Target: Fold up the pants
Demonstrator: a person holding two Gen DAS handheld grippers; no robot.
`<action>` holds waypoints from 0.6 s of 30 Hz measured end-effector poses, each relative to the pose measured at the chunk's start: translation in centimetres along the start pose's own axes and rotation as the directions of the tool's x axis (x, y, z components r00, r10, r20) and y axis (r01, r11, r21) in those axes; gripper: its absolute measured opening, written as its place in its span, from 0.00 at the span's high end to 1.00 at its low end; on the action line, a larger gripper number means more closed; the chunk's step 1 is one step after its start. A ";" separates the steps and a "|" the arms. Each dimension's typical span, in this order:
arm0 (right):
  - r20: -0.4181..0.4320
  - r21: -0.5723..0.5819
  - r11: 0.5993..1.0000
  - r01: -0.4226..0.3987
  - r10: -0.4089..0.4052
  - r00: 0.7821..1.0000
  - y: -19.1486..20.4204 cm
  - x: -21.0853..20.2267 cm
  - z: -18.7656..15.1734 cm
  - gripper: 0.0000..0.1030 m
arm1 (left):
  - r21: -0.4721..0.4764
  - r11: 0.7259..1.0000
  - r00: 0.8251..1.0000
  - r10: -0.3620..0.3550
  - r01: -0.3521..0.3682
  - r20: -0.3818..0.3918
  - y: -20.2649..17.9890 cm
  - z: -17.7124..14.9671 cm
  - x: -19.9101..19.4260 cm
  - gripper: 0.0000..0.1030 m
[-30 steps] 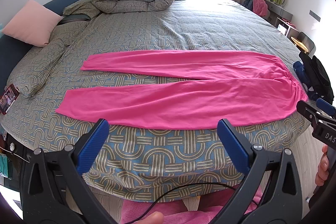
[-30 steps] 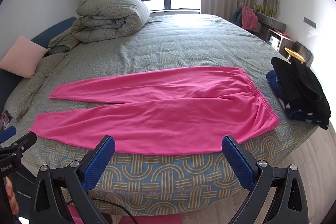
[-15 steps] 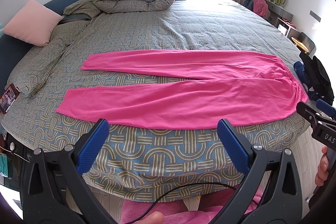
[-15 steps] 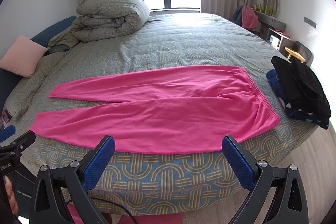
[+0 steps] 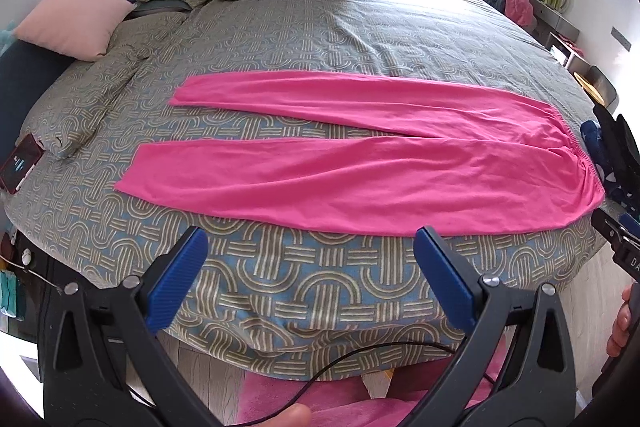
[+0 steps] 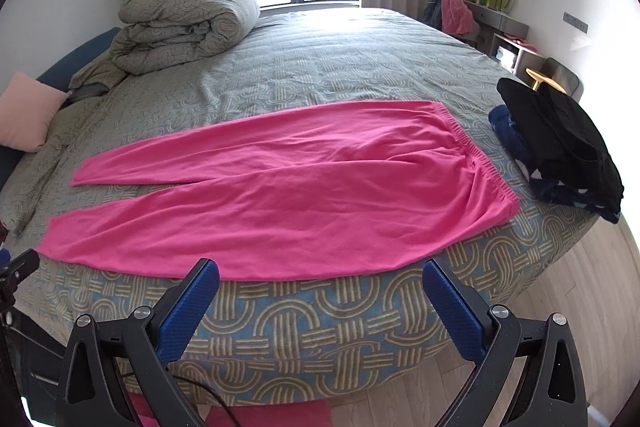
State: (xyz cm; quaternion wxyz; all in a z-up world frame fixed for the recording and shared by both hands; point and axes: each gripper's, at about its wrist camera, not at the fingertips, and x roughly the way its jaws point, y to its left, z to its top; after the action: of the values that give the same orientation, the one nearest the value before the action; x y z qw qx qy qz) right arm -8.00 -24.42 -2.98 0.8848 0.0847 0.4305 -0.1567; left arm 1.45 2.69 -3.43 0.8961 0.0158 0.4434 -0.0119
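Pink pants [image 5: 360,163] lie flat and unfolded on the bed [image 5: 304,275], spread sideways across my view: waistband to my right near the bed's edge, both legs running left and splayed apart in a narrow V, patterned cover showing between them. Near leg runs along the front edge of the mattress. Some shallow wrinkles around the seat; otherwise smooth.

Left gripper [image 5: 310,247] — jaws spread wide, nothing between the blue pads, held off the bed just short of the near leg. Right gripper [image 6: 320,281] — same condition, wide open and empty, hovering in front of the near edge below the seat of the pants. Neither touches the fabric. In the left view I see the tip of the right gripper at the far right edge, with part of a hand [image 5: 620,323] behind it.

Just beyond the waistband: a stack of dark folded clothes [image 6: 560,143], black on top of navy, close to the pants but apart. Far side of the bed: a rolled duvet [image 6: 184,23]. A pink cushion [image 5: 72,17] rests at the far left, and a phone [image 5: 20,163] lies at the left edge
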 end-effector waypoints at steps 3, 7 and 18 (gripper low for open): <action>-0.039 0.036 0.999 -0.008 0.010 0.999 -0.6 1.0 -0.1 0.00 | -0.051 0.998 0.999 0.028 -0.029 -0.022 1.8 0.0 0.9 0.01; -0.077 0.060 0.998 0.010 -0.006 0.997 -1.5 2.3 -0.2 0.00 | -0.135 0.989 0.997 0.047 -0.055 -0.058 5.1 -0.2 2.3 0.01; -0.145 0.165 0.984 0.066 -0.042 0.989 -4.0 5.5 -0.1 0.00 | -0.318 0.943 0.991 0.063 -0.099 -0.120 11.7 0.1 6.1 0.01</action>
State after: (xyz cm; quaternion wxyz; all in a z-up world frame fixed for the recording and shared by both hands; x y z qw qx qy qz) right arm -6.28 -29.22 -7.40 0.8372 0.1586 0.4793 -0.2101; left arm 5.66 14.36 -8.04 0.8610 -0.1123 0.4861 0.0986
